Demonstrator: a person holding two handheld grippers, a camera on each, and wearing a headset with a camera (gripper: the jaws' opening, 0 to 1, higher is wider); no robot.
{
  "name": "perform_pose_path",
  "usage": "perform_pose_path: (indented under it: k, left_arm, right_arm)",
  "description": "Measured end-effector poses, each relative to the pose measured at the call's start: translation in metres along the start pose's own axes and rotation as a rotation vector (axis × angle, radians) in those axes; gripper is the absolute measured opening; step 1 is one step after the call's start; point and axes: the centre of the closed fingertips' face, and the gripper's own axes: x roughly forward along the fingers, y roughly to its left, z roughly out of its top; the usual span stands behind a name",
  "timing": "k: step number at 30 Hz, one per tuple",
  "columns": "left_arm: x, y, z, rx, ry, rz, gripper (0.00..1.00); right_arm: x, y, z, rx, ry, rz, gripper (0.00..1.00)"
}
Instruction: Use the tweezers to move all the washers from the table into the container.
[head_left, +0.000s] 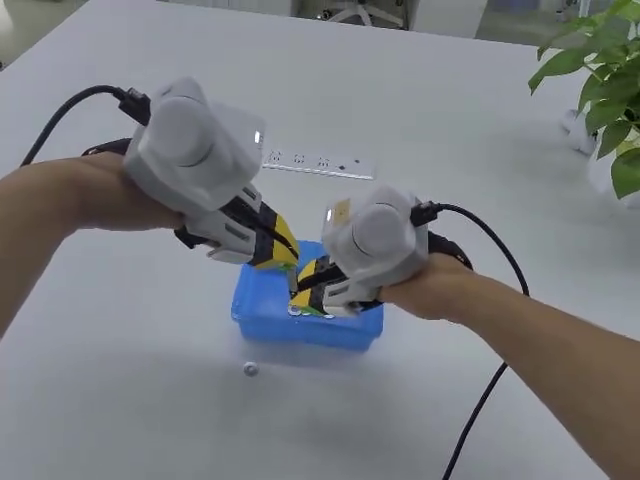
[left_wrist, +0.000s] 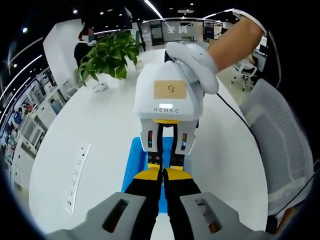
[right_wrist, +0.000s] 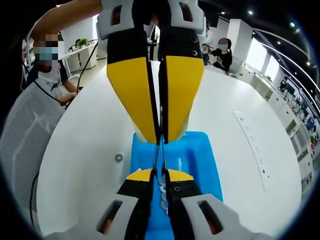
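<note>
One small round metal washer (head_left: 249, 369) lies flat on the smooth white bench (head_left: 120, 400), just outside the near wall of the blue rectangular plastic container (head_left: 300, 337). A few more ring-shaped washers (right_wrist: 162, 192) rest on the container's floor. Over its open top hang the right tongs (right_wrist: 159, 175), tipped in yellow and black, clenched on the thin metal tweezers (right_wrist: 159, 157). The left tongs (right_wrist: 160, 139) face them from above the container's far edge. Their broad yellow pads are pressed together on the other end of the same tweezers. Beyond the container a flat white power strip (head_left: 315, 162) lies on the bench. A leafy green plant (head_left: 600, 90) stands at the bench's far right edge.
</note>
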Motion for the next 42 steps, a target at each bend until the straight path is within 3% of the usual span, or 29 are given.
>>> perform_pose_path:
  k: [9, 16, 30, 42]
  left_arm:
    - [-0.015, -0.01, 0.009, 0.015, -0.007, 0.01, 0.05]
    - [-0.025, -0.019, 0.009, 0.013, -0.004, 0.005, 0.05]
    - [-0.036, -0.04, 0.004, 0.012, 0.015, 0.013, 0.05]
    - [-0.037, -0.059, -0.012, -0.018, 0.021, 0.011, 0.05]
  right_arm:
    - [-0.01, 0.009, 0.014, -0.017, -0.011, -0.017, 0.11]
    - [-0.013, 0.019, 0.023, -0.025, -0.022, -0.02, 0.12]
    - [-0.006, 0.042, 0.036, -0.028, -0.051, -0.003, 0.12]
    - [0.007, 0.062, 0.038, -0.021, -0.067, 0.025, 0.12]
